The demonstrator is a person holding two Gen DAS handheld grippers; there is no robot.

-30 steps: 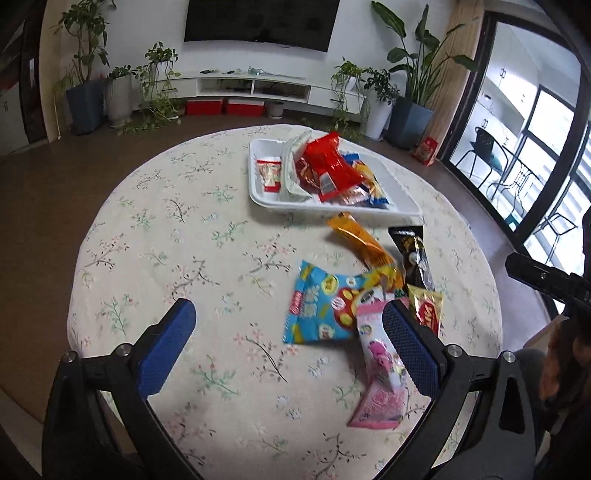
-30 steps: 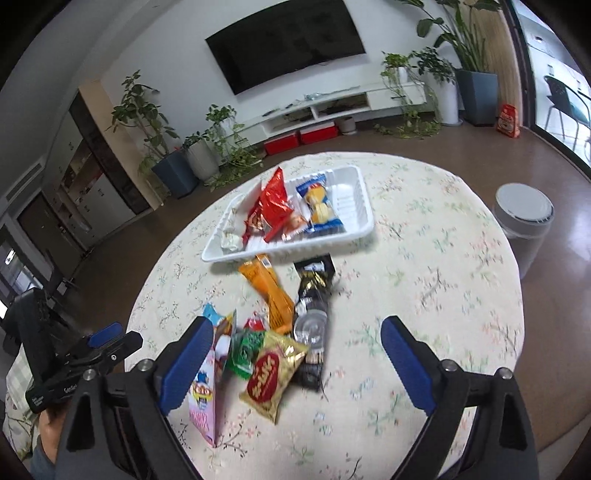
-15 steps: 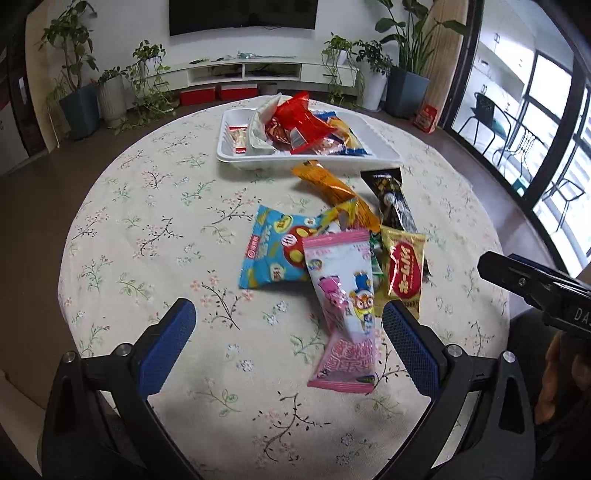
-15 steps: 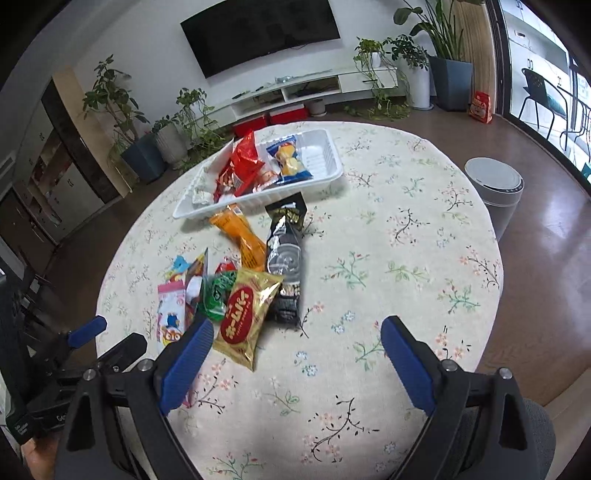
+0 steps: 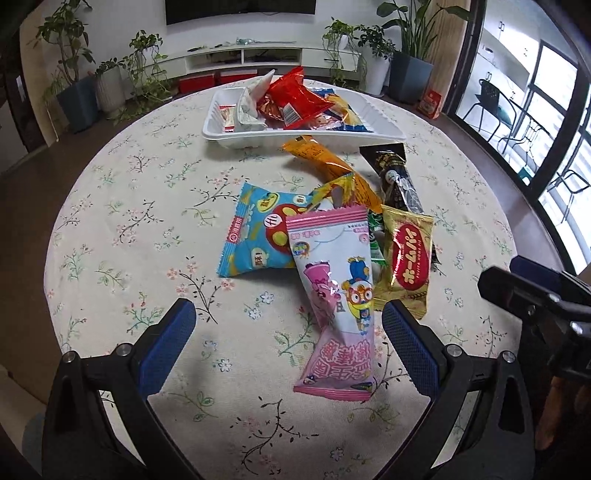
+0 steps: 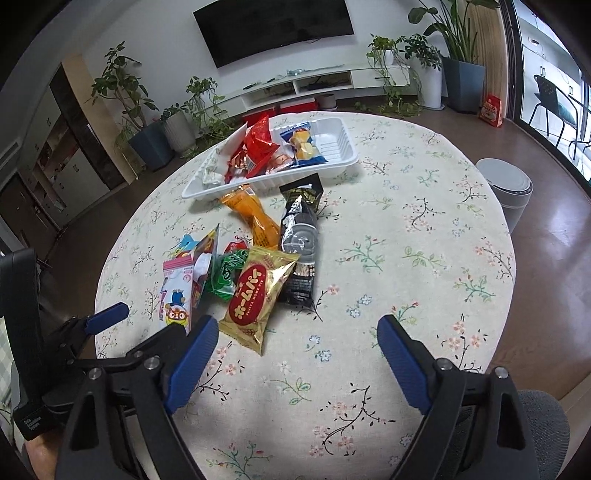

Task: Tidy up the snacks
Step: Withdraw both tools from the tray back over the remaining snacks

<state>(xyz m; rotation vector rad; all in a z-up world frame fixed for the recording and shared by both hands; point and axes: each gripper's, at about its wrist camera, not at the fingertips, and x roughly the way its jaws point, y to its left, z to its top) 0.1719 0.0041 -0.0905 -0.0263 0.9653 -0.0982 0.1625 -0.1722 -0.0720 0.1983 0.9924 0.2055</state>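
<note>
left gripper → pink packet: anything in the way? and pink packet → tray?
Nothing lies between the left gripper and the pink packet; its lower end already sits between the open fingers. Toward the white tray, the blue packet and orange packet lie across the direct line on the table, so lift over them.

A dark television point(image 6: 275, 27) hangs on the white wall above a low white media shelf point(image 6: 314, 83), potted plants point(image 6: 460, 33) flank it, and daylight pours through tall windows point(image 5: 546, 122) onto brown floor point(image 6: 546, 206).
</note>
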